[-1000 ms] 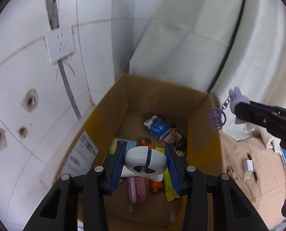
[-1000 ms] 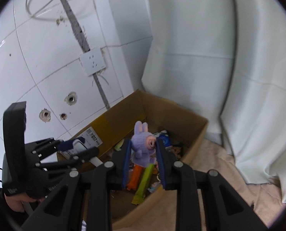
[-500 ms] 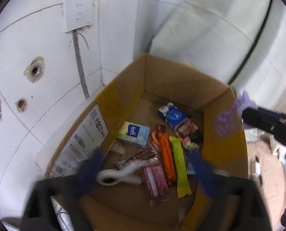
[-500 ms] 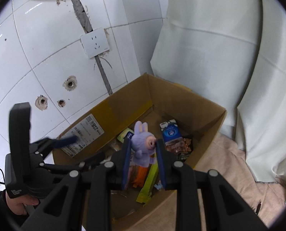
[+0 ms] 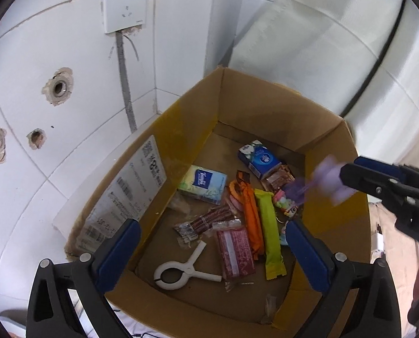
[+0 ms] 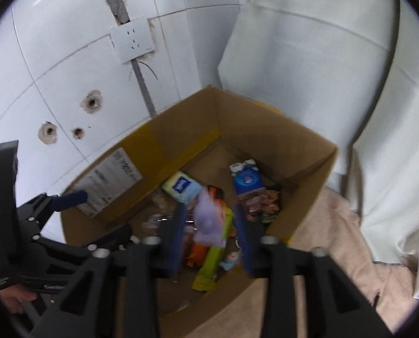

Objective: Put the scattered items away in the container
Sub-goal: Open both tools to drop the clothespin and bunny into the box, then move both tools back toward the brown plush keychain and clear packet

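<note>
Hovering over the near-left corner of the cardboard box [image 5: 266, 107], left gripper [image 5: 212, 250] has jaws spread wide w/ nothing btwn them; the white clip [image 5: 181, 270] lies on the box floor just below. Mid-box: tissue pack [image 5: 202, 184], orange packet [image 5: 250, 211], green bar [image 5: 270, 231], blue carton [image 5: 258, 160]. To the right, right gripper [image 6: 209, 225] sits above the right wall; jaws look parted, purple plush toy [image 6: 209, 219] blurred btwn them, so I can't tell if it's gripped or already falling. Risk, imo: toy is close to the right rim, so its ring could snag the wall or it could tip out onto the cloth-covered floor [image 6: 336, 239]. Room: box tight to the tiled wall [image 5: 40, 42] at left and back; open approach only from above and the right.
</note>
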Demonstrator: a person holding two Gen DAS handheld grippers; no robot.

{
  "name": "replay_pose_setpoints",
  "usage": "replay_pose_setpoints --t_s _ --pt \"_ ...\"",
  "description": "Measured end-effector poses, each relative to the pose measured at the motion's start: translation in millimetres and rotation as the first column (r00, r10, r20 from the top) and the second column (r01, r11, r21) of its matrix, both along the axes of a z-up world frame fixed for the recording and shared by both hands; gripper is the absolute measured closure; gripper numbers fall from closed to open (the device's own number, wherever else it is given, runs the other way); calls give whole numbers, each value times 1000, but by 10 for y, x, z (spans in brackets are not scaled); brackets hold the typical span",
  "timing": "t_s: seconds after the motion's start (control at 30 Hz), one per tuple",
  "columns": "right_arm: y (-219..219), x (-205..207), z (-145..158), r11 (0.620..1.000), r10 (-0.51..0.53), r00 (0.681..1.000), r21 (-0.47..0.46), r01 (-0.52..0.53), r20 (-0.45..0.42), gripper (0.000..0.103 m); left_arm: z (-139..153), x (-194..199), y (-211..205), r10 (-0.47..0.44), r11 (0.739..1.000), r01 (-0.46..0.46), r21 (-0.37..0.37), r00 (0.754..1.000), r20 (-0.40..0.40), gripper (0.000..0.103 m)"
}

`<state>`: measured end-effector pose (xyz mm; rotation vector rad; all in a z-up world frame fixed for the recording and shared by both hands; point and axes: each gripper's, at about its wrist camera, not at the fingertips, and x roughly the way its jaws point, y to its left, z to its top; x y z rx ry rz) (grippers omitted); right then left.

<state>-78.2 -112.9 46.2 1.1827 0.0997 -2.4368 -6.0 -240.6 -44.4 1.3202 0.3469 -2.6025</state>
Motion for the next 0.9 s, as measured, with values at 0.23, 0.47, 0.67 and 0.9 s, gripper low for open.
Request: replay_pose_setpoints --t_s 0.23,0.47,0.67,0.9 --pt "236 4 133 997 -75 996 -9 75 -47 22 45 -32 76 -15 1000 15 -16 1000 8 0" --pt "870 162 519 977 -215 969 -30 213 -123 0 312 -83 317 -56 998 54 -41 998 -41 0" --pt "1466 459 824 948 -313 928 0 320 -200 0 670 -254 808 -142 989 138 -47 984 -108 0" --pt "2249 761 986 887 -440 860 27 461 -258 0 964 -437 1524 -251 968 245 -53 954 -167 0"
